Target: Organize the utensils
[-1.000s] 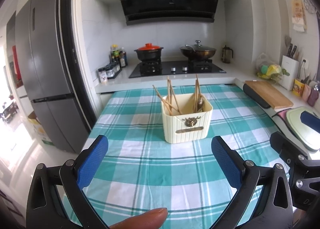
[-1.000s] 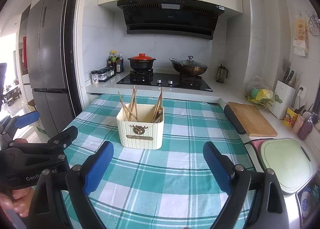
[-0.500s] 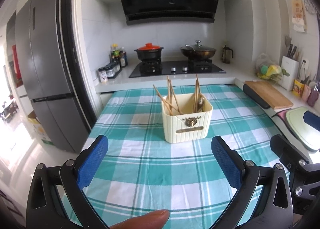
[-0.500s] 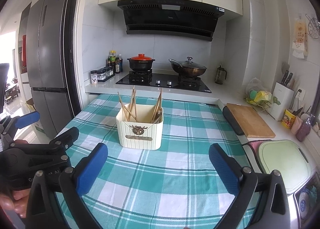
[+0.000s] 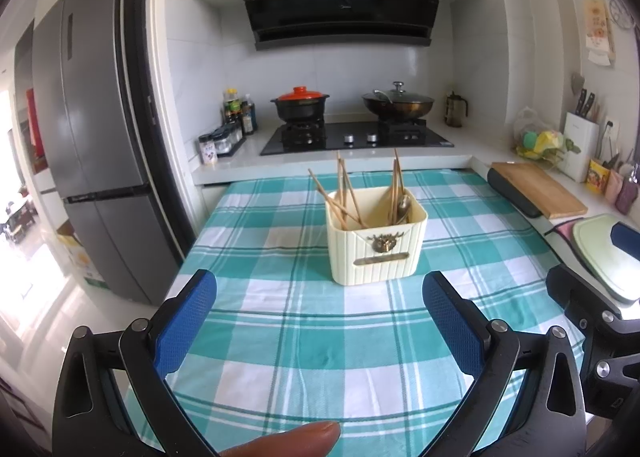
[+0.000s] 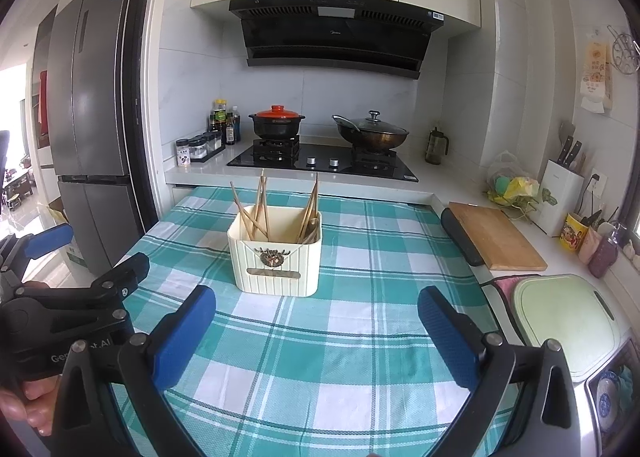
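A cream ribbed utensil holder [image 5: 376, 245] [image 6: 276, 261] stands in the middle of the green-and-white checked tablecloth [image 5: 304, 337] [image 6: 320, 345]. Several wooden chopsticks [image 5: 344, 197] [image 6: 256, 209] lean in its left half, and more chopsticks with a spoon [image 5: 402, 205] [image 6: 310, 225] stand in its right half. My left gripper [image 5: 320, 293] hangs open over the near cloth, nothing between its blue pads. My right gripper [image 6: 316, 305] is open just as wide, also empty, short of the holder. Each gripper shows at the edge of the other's view.
Behind the table runs a counter with a hob [image 6: 320, 161], a red-lidded pot [image 6: 276, 123] and a wok [image 6: 372, 133]. A wooden cutting board [image 6: 496, 237], a green board [image 6: 568, 321] and a knife block [image 6: 560, 193] lie at right. A grey fridge [image 5: 84, 129] stands left.
The right gripper's jaws have spread a little wider. Both hands and the holder stay where they were.
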